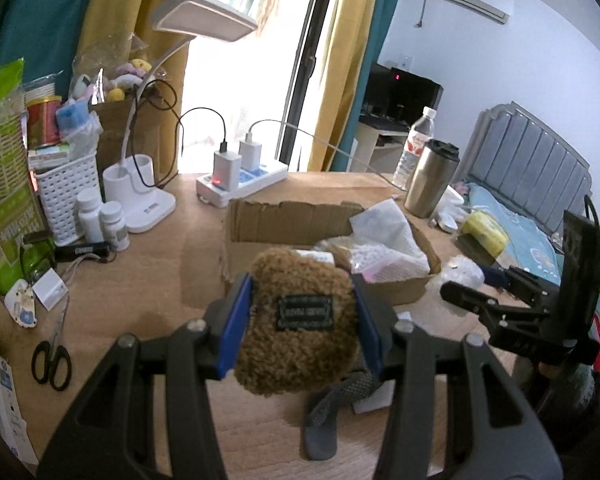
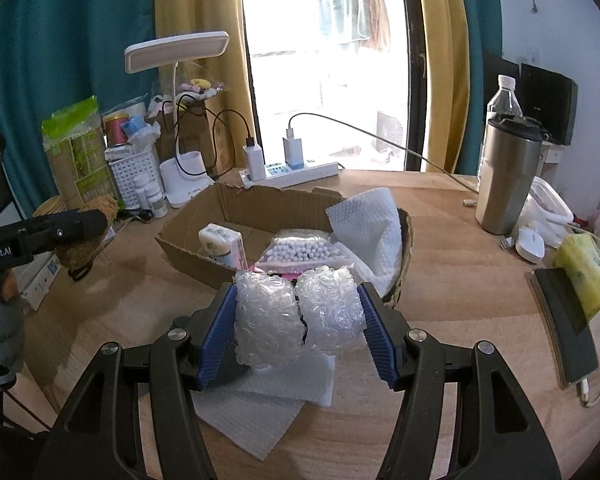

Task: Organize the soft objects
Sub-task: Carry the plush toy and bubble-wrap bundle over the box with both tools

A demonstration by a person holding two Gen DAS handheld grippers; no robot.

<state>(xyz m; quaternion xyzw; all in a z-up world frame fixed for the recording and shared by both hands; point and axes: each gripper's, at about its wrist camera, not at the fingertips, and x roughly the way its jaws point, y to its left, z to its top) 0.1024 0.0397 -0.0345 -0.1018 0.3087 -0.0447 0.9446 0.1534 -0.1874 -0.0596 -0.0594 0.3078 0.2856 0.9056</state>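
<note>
Right wrist — cotton-ball bag (image 2: 300, 250) inside cardboard box (image 2: 204, 216)

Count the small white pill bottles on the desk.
2: both white pill bottles stand side by side before the white basket, left of the lamp base. Others may be hidden.

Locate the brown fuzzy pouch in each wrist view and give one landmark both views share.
Left wrist view: the brown fuzzy pouch sits low in the centre, clamped in the left gripper.
Right wrist view: the pouch shows at the left edge, mostly hidden behind the left gripper.
Shared landmark: the cardboard box, behind the pouch in the left view and to its right in the right view.
</note>
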